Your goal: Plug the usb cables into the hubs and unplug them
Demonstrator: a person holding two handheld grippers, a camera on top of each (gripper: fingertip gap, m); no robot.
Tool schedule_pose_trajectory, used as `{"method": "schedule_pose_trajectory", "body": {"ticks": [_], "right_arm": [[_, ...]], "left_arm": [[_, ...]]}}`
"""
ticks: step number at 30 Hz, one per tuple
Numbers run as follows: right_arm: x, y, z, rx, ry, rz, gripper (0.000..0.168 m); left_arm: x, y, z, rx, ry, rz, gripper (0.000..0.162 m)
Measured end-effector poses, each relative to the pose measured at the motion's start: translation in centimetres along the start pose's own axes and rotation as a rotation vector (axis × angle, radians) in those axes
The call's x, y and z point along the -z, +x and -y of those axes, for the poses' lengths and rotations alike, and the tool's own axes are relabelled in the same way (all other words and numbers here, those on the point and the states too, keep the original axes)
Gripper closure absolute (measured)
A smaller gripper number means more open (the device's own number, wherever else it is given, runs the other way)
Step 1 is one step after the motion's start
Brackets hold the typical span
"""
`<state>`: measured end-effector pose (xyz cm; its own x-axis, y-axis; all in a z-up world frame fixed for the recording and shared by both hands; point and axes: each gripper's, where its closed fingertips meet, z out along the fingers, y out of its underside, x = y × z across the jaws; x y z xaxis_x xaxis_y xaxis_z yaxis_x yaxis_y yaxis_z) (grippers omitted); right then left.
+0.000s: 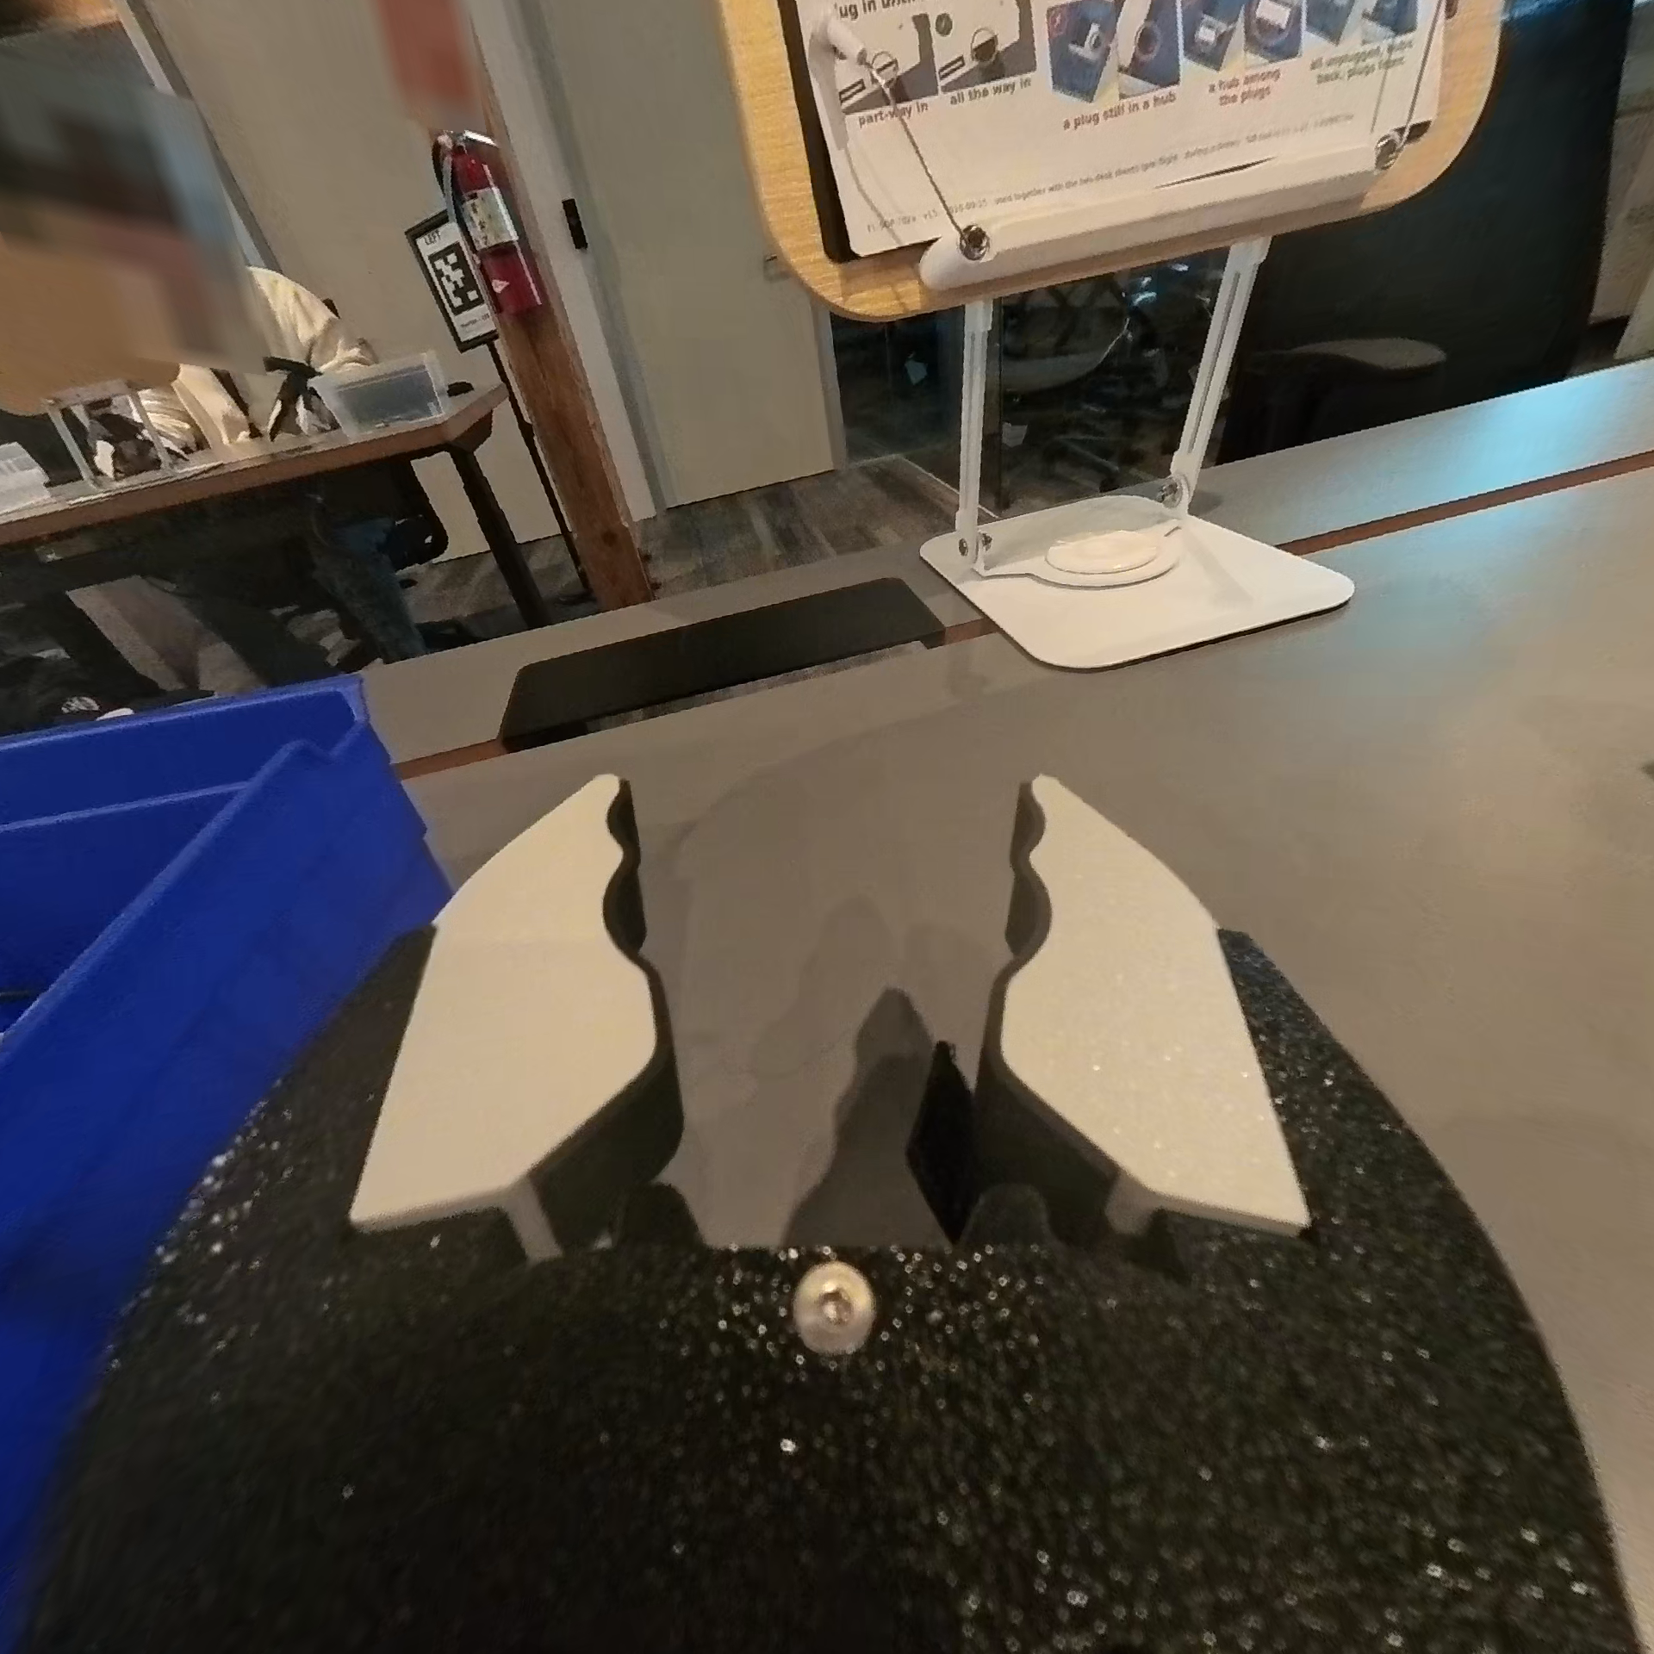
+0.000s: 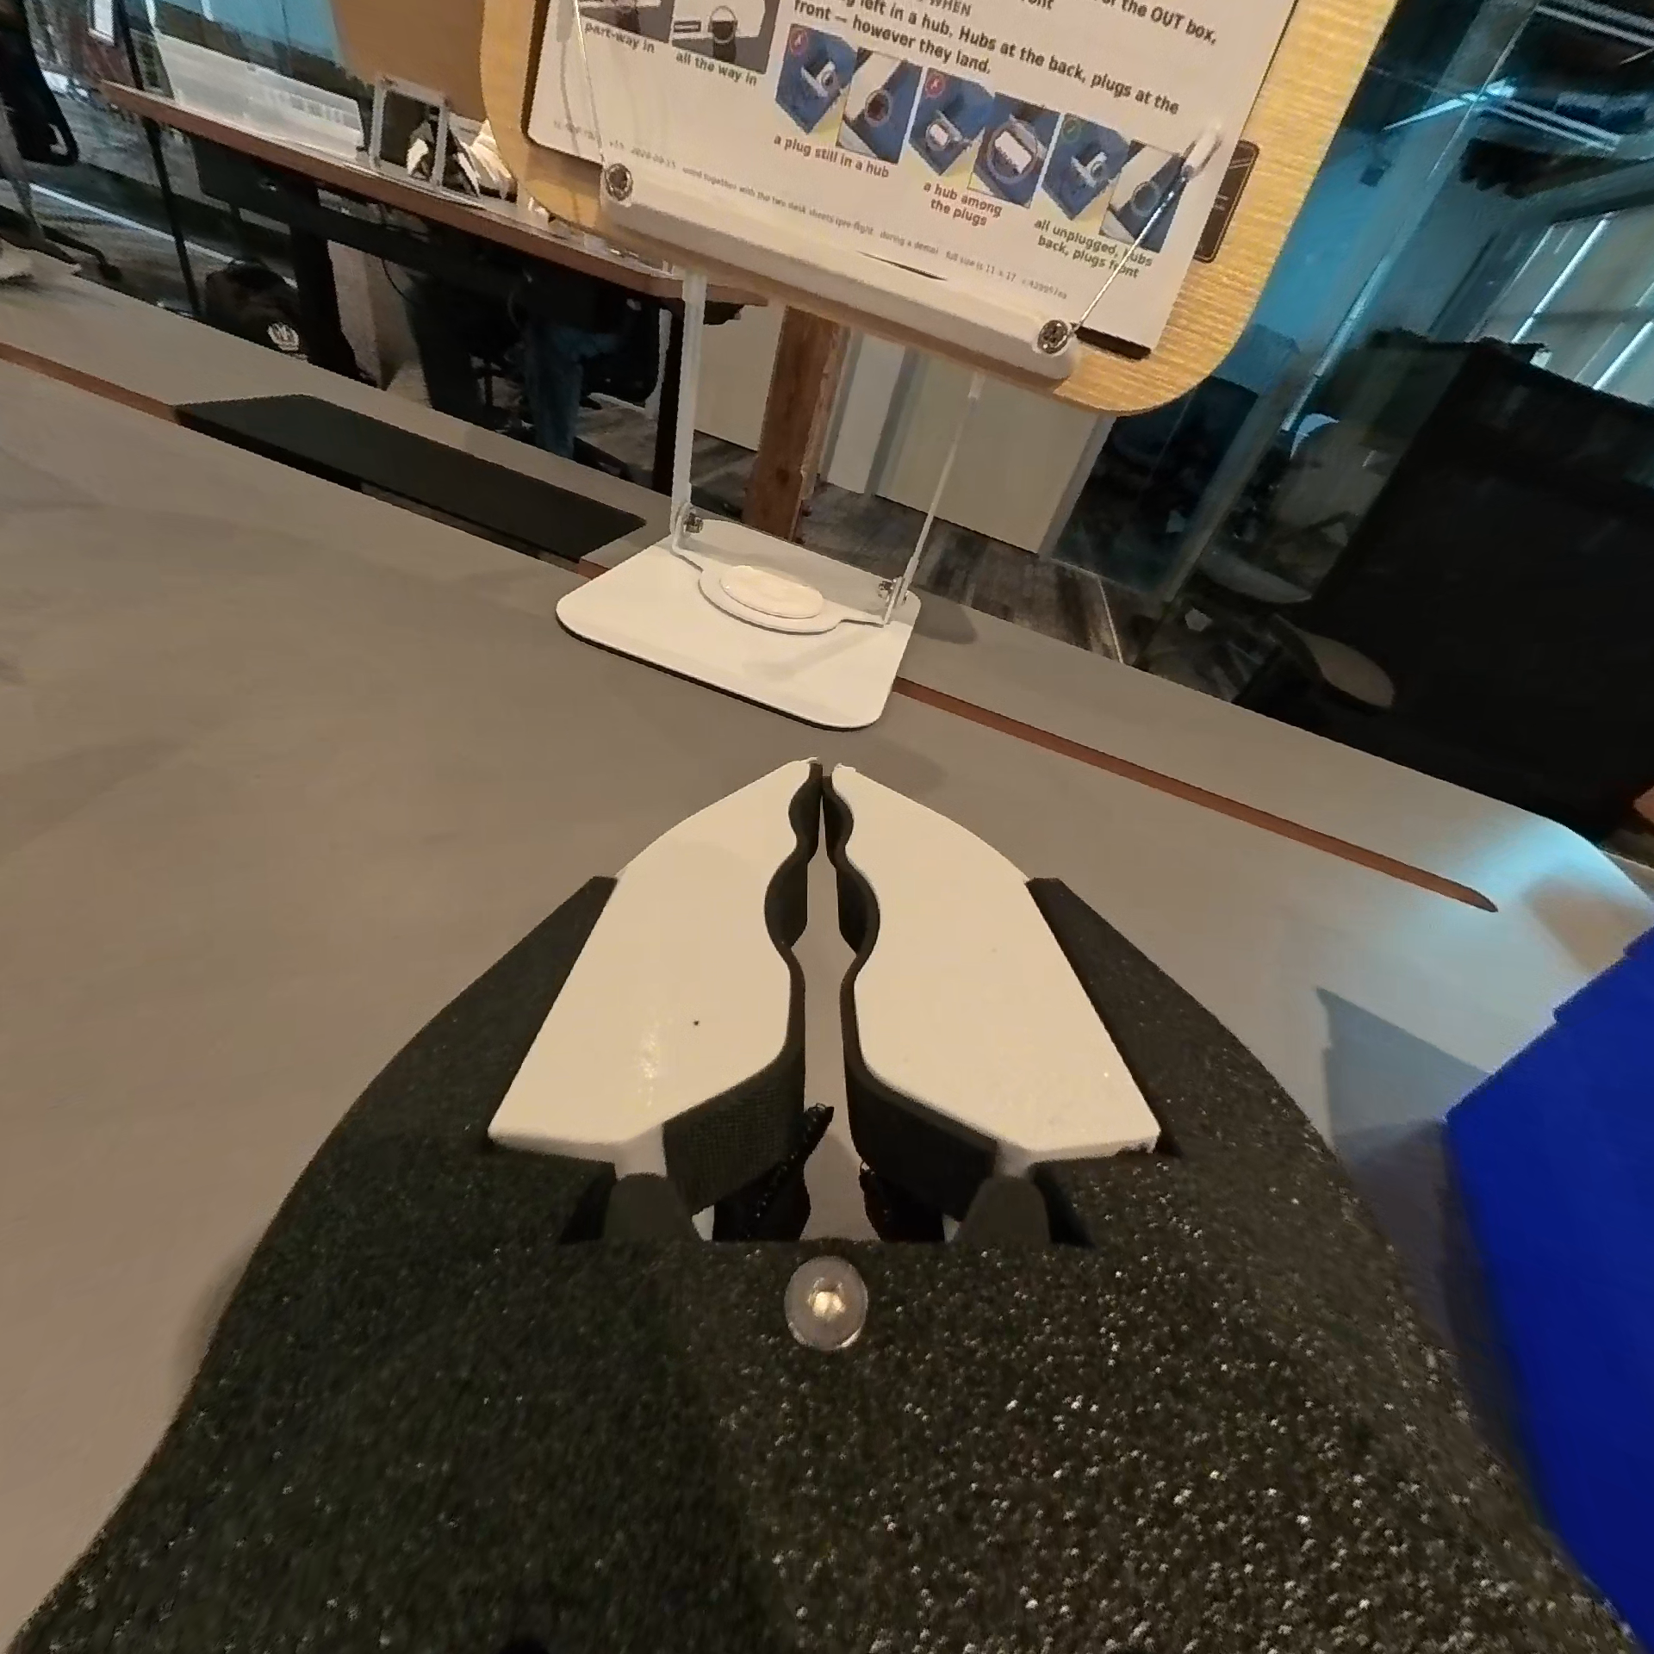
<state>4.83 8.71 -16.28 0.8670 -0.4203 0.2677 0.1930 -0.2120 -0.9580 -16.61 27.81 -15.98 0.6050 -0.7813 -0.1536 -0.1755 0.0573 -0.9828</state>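
Observation:
No usb cable or hub shows in either view. My left gripper is open wide over the grey table, with only bare table between its white fingers. A blue bin stands close at its left. My right gripper is shut, its fingertips touching with nothing between them, held above the grey table. A blue bin's edge shows blurred at the right of the right wrist view.
A white stand holding a wooden board with an instruction sheet sits at the table's far edge; it also shows in the right wrist view. A black flat pad lies beside it. Another desk stands behind.

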Motion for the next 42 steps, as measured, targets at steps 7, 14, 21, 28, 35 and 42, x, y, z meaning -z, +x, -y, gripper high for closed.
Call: {"method": "schedule_pose_trajectory", "body": {"ticks": [7,14,21,28,35,42], "right_arm": [[-0.1,-0.3,-0.1,-0.030,-0.008,0.035,0.168],[-0.1,-0.6,-0.2,-0.043,-0.015,0.067,0.168],[0.2,-0.8,0.2,-0.212,-0.022,0.170,0.168],[0.1,-1.4,0.1,-0.196,-0.012,0.202,0.168],[0.2,-1.7,0.3,-0.141,-0.001,0.198,0.168],[0.0,-1.1,0.2,-0.117,-0.002,0.147,0.168]], "left_arm": [[0.1,-0.3,0.2,0.034,0.010,-0.002,0.083],[0.0,-0.3,0.0,0.033,0.003,-0.005,0.084],[0.0,-0.2,-0.1,0.031,-0.002,-0.008,0.084],[0.0,-0.1,-0.2,0.027,-0.003,-0.011,0.085],[0.0,-0.1,-0.2,0.028,-0.002,-0.012,0.087],[0.1,-0.2,0.1,0.022,0.001,-0.004,0.087]]}}
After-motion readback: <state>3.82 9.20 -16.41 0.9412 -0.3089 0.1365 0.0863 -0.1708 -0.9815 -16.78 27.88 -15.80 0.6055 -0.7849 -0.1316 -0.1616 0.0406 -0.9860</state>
